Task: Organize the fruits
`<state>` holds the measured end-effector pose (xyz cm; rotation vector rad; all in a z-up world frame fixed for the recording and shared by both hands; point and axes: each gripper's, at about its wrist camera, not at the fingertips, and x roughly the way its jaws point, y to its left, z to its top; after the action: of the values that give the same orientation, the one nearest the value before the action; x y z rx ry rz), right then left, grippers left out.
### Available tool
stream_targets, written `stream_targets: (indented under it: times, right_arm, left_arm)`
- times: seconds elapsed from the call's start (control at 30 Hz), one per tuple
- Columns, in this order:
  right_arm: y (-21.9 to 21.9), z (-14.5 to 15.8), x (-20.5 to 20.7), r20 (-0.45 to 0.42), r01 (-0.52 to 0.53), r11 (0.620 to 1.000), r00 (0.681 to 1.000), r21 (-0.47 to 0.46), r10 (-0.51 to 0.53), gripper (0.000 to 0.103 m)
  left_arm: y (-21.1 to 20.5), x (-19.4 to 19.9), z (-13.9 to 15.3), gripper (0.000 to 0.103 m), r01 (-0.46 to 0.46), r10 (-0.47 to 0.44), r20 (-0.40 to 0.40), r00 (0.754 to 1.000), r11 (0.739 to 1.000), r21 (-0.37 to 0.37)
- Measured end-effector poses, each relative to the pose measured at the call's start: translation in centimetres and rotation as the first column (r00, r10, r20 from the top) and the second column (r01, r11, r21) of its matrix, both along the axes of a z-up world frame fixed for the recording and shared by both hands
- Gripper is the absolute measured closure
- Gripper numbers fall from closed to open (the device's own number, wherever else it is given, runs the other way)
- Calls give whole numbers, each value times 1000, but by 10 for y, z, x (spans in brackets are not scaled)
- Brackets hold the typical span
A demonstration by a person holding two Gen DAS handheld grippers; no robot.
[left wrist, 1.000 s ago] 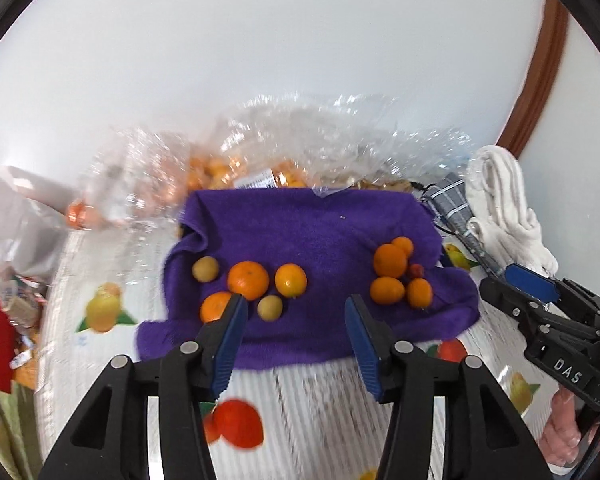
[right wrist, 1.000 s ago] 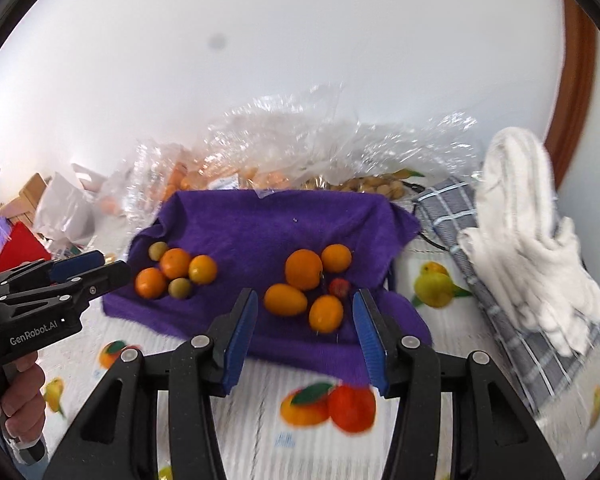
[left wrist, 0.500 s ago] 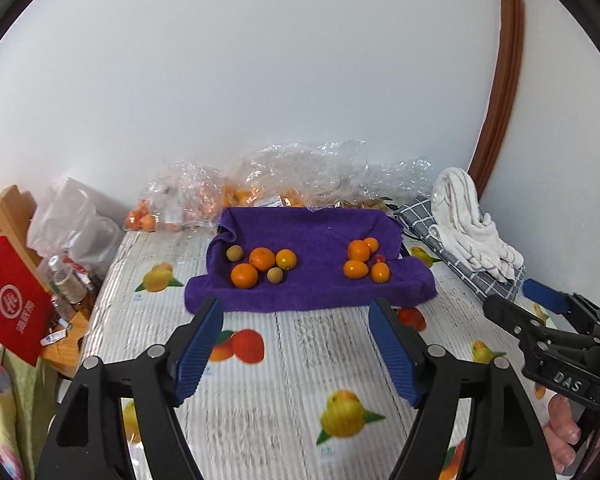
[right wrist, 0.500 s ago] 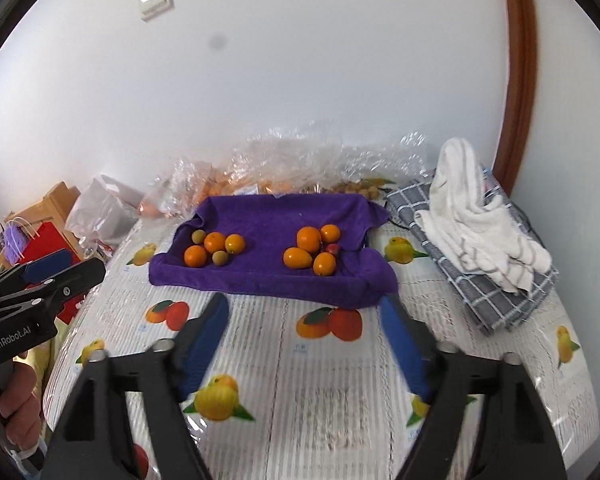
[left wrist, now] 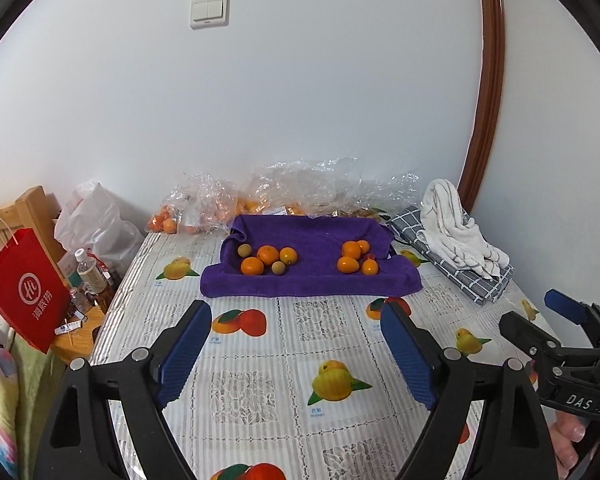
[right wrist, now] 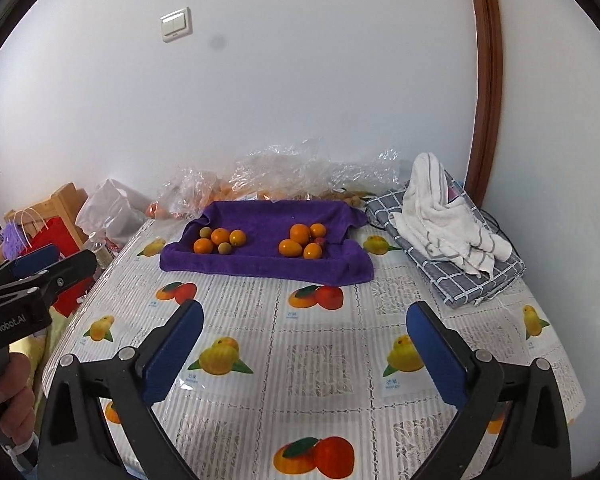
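A purple towel (left wrist: 308, 284) (right wrist: 260, 262) lies at the far side of the table. On it are two groups of fruit: a left group (left wrist: 266, 258) (right wrist: 219, 240) of oranges and small greenish fruits, and a right group (left wrist: 354, 262) (right wrist: 302, 242) of oranges with a small red fruit. My left gripper (left wrist: 296, 312) (right wrist: 54, 262) is open and empty, well in front of the towel. My right gripper (right wrist: 304, 312) (left wrist: 540, 312) is open and empty, also well back from it.
Clear plastic bags (left wrist: 284, 196) holding more fruit lie behind the towel by the wall. A white towel (right wrist: 440, 208) lies on a folded grey checked cloth (right wrist: 460, 276) at the right. A red paper bag (left wrist: 24, 292), bottles and a white bag stand off the table's left edge.
Both grippers have pulled back and up from the towel and opened wider. The fruit groups have not moved.
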<state>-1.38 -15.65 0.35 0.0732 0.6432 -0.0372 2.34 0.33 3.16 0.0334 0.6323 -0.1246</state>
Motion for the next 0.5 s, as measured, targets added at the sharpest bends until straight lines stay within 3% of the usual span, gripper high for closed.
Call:
stream_targets:
  times: [0.5]
  right_arm:
    - [-8, 2, -11, 7, 35, 999, 999, -10, -34, 3]
  left_arm:
    - [3, -9, -1, 17, -11, 11, 11, 1000, 1000, 2]
